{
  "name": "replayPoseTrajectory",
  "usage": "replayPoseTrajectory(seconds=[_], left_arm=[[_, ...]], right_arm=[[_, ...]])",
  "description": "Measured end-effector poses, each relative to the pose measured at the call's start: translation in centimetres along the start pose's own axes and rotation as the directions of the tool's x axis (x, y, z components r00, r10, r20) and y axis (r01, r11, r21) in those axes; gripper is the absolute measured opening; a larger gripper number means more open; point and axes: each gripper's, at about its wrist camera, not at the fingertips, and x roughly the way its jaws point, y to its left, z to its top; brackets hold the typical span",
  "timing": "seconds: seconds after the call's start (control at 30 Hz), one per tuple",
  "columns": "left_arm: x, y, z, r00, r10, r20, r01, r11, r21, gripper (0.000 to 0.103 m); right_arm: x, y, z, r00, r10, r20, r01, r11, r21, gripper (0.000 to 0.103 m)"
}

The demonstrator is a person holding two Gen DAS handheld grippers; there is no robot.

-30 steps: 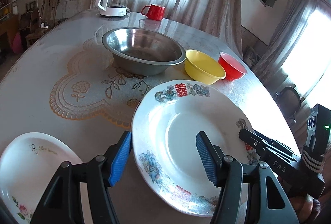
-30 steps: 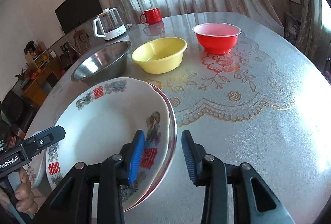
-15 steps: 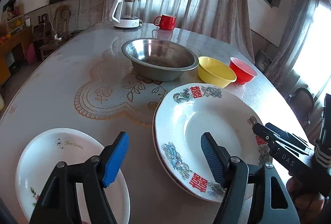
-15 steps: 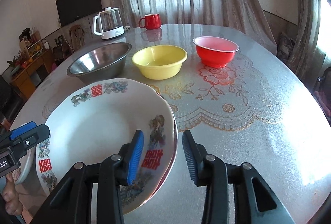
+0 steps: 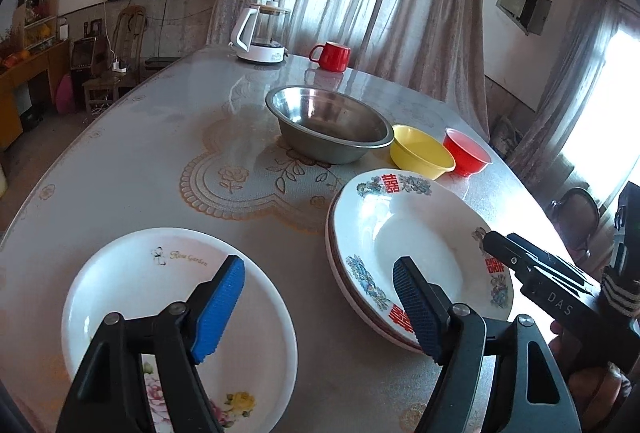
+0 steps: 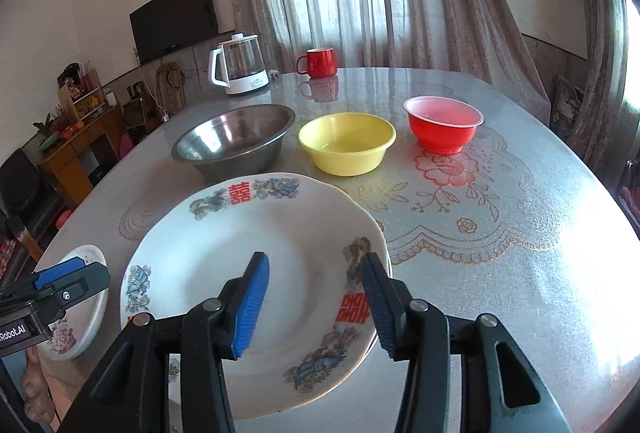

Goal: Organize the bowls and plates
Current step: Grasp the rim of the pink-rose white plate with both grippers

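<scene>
Left tool (image 5: pixel 318 307): spread wide with nothing between the pads; its jaws had just been opening; it was held above the tabletop between the white plate and the stack.
Right tool (image 6: pixel 316 303): spread, its jaws having just been opening; the near rim of the stack was seen between the pads, no pad pressing on it.
Stack (image 6: pixel 256 273): two patterned plates, one lying in the other, were set near the tabletop's near edge.
White plate (image 5: pixel 140 297): was placed at the near left corner, apart from the stack.
Steel bowl (image 6: pixel 236 141): was set mid-tabletop, behind the stack.
Yellow bowl (image 6: pixel 347 143): was placed just right of the steel bowl.
Red bowl (image 6: pixel 443 127): was placed right of the yellow one.
Kettle (image 5: pixel 262 35) and mug (image 5: pixel 331 56): were seen at the far edge.
Tabletop (image 6: pixel 520 273): was covered by a lace-patterned sheet.
</scene>
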Motion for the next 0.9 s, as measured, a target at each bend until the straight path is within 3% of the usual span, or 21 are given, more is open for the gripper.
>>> replayPoseTrajectory(seconds=[0.17,0.3,0.33,0.43,0.5,0.57,0.67,0.77,0.9], left_arm=[[-2.1,2.6,0.7,0.998,0.015,0.068,-0.013,0.999,-0.031,0.081],[-3.3,5.3,0.9,0.997,0.035,0.072,-0.031,0.998,-0.056,0.081],[-3.6,6.0,0.8,0.996,0.043,0.073,-0.039,0.998,-0.058,0.081],[-4.3,8.4,0.5,0.996,0.048,0.075,-0.041,0.995,-0.092,0.079],[-4.6,10.0,0.2,0.997,0.026,0.073,-0.017,0.993,-0.121,0.075],[-5.0,11.3,-0.2,0.997,0.031,0.075,-0.020,0.990,-0.139,0.068],[-4.9,12.7,-1.0,0.997,0.038,0.065,-0.028,0.989,-0.149,0.061],[-4.5,14.0,-2.2,0.999,0.044,0.029,-0.039,0.986,-0.163,0.049],[-3.6,15.1,-3.4,1.000,0.019,-0.006,-0.019,0.980,-0.200,0.044]], right_arm=[[-1.2,1.7,0.1,0.992,0.123,0.010,-0.123,0.992,-0.029,0.048],[-2.0,4.3,0.1,0.956,0.291,-0.021,-0.292,0.953,-0.076,0.049],[-2.2,5.1,0.0,0.940,0.340,-0.036,-0.342,0.936,-0.088,0.049],[-2.4,8.0,-0.6,0.861,0.495,-0.116,-0.506,0.855,-0.114,0.049],[-2.2,10.2,-1.4,0.811,0.557,-0.178,-0.580,0.805,-0.124,0.049],[-1.4,12.1,-2.4,0.779,0.580,-0.240,-0.616,0.778,-0.122,0.049],[0.1,14.0,-3.5,0.761,0.576,-0.299,-0.625,0.774,-0.098,0.049],[1.5,15.0,-4.4,0.765,0.549,-0.337,-0.605,0.792,-0.081,0.049],[2.7,15.5,-4.8,0.772,0.531,-0.351,-0.587,0.806,-0.072,0.049]])
